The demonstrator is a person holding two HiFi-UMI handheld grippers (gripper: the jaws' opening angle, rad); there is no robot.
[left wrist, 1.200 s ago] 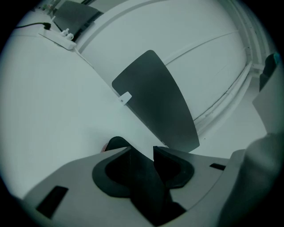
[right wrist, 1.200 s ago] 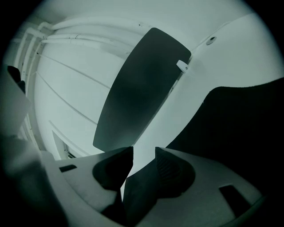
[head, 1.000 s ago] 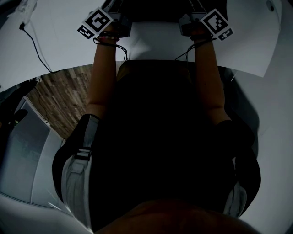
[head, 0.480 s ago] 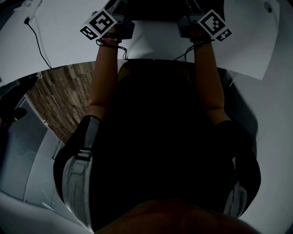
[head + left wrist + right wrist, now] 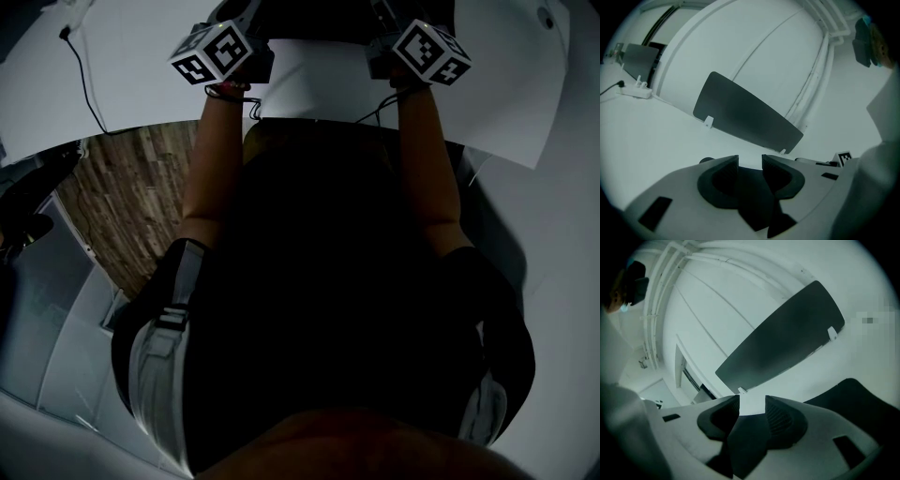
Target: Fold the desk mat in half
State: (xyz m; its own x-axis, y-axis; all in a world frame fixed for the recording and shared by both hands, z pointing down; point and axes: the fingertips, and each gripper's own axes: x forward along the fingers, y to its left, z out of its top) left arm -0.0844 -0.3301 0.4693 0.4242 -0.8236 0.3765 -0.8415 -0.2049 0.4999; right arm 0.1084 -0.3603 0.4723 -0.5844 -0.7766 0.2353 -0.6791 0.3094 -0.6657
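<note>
Since a second ago both marker cubes have tipped: each then showed one flat face, and now the left cube (image 5: 214, 52) and right cube (image 5: 431, 52) each show two faces. They also sit a little closer to the far edge of the head view. The black cable (image 5: 82, 80) on the white counter (image 5: 141, 56) has slid slightly right in that view. The person's arms stay stretched forward, parallel.

The left claw (image 5: 750, 165) is clenched on the desk mat (image 5: 752, 199). A thin, matte, dark sheet fills the narrow gap between its ribbed, curved pads and runs back to a pointed corner. The right claw (image 5: 752, 403) grips the mat the same way. A broader dark flap shows to its right, apparently more of the mat.

So the mat is held at the far middle of the counter, between the two claws. A pale rectangle (image 5: 314, 84) lies between the arms; I cannot tell whether it is the mat's other face or the counter.

Beyond the claws a smooth dark-grey divider panel (image 5: 745, 123) with rounded corners stands on small white clips. A white power strip (image 5: 635, 90) lies far left. Wood-grain flooring (image 5: 131, 206) shows below the counter's curved edge.
</note>
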